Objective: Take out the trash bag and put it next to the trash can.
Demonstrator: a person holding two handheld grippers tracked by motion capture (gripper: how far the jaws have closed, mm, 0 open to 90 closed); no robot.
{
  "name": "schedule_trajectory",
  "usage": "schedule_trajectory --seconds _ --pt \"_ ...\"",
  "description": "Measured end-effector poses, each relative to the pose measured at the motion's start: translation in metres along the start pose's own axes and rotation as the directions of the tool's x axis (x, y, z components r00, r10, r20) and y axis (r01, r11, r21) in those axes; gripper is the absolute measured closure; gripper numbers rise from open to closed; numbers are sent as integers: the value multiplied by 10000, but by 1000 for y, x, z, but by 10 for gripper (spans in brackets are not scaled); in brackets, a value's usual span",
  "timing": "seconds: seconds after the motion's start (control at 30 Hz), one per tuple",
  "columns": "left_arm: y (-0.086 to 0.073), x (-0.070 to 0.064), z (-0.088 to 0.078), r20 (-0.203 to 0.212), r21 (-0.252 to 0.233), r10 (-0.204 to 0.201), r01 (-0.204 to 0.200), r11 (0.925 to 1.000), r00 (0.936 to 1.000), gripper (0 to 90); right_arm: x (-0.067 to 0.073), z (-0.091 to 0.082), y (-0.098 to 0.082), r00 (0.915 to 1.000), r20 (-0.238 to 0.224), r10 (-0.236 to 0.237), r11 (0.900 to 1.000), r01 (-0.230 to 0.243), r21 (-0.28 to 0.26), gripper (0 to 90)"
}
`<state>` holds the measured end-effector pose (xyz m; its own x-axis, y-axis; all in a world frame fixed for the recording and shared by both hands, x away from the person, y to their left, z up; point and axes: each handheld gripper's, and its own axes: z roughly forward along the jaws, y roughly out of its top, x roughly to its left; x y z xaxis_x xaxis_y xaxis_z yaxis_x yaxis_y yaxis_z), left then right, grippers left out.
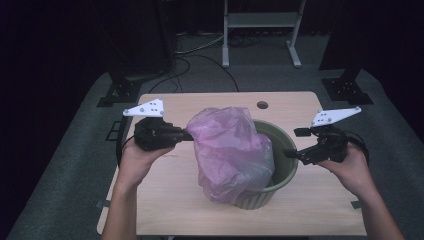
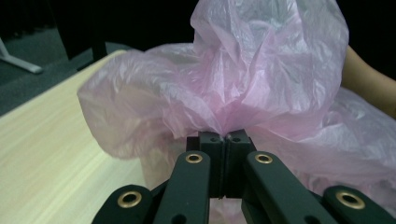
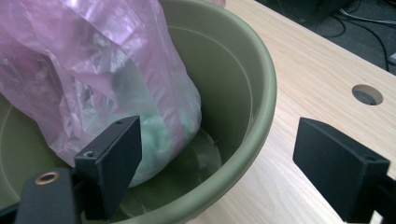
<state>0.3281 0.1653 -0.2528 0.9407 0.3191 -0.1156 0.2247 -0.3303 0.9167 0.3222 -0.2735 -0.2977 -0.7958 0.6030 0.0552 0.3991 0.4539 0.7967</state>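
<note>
Lining the green bucket with a pink plastic bag

The left gripper is clenching a fold of the pink plastic bag, which is sitting partly inside the green bucket on the desk; the right gripper is straddling the rim, released. Spreading the bag's mouth over the rim is apparently remaining.

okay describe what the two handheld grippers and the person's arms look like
Both the left gripper and the right gripper are matte black, each topped by a pale grey three-cornered plate dotted with small holes. Brass-coloured rivets sit in the linkage bars behind flat, blocky black jaws. A black cable loops from each body. The forearms are bare, with no sleeves or gloves visible.
</note>
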Motion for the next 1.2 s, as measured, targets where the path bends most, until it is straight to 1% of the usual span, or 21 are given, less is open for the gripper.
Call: schedule_trajectory --seconds 0.1,0.17,0.23,0.37,0.4,0.57,0.73,0.77,0.97,1.1,1.2 --pt "4 -1 -4 -199 -207 81 -85 9998 9998 894 0 -2 0 10000 30 3 10000 -2 -43 144" --pt "5 -1 -7 -236 -263 101 -107 9996 9997 894 0 -4 0 10000 25 12 10000 -11 -84 144" --pt "6 1 -11 -338 -332 59 -70 9994 9994 894 0 -5 1 10000 28 27 9999 -27 -120 144" --pt "12 5 -24 -608 -731 51 -95 9973 9981 894 0 -5 1 10000 39 40 9999 -40 -129 144" --pt "14 6 -27 -623 -806 59 -109 9967 9980 894 -1 -5 1 10000 46 44 9999 -44 -135 144" --pt "26 7 -41 -989 -1056 174 -279 9940 9949 894 0 -4 1 10000 33 53 9999 -52 -104 144" --pt "38 10 -55 -1361 -1322 238 -419 9903 9904 894 0 -4 1 10000 38 12 9999 -12 -105 144" --pt "41 11 -58 -1390 -1332 233 -420 9902 9900 894 0 -4 1 10000 42 17 9999 -17 -112 144" --pt "54 15 -71 -1815 -1412 296 -558 9884 9829 894 0 -3 1 10000 36 28 9999 -28 -105 143" --pt "62 15 -80 -2072 -1602 351 -693 9847 9777 894 0 -4 1 10000 32 37 9999 -36 -117 144" --pt "69 16 -87 -2296 -1635 394 -784 9834 9725 894 0 -4 2 10000 34 28 9999 -27 -133 144"
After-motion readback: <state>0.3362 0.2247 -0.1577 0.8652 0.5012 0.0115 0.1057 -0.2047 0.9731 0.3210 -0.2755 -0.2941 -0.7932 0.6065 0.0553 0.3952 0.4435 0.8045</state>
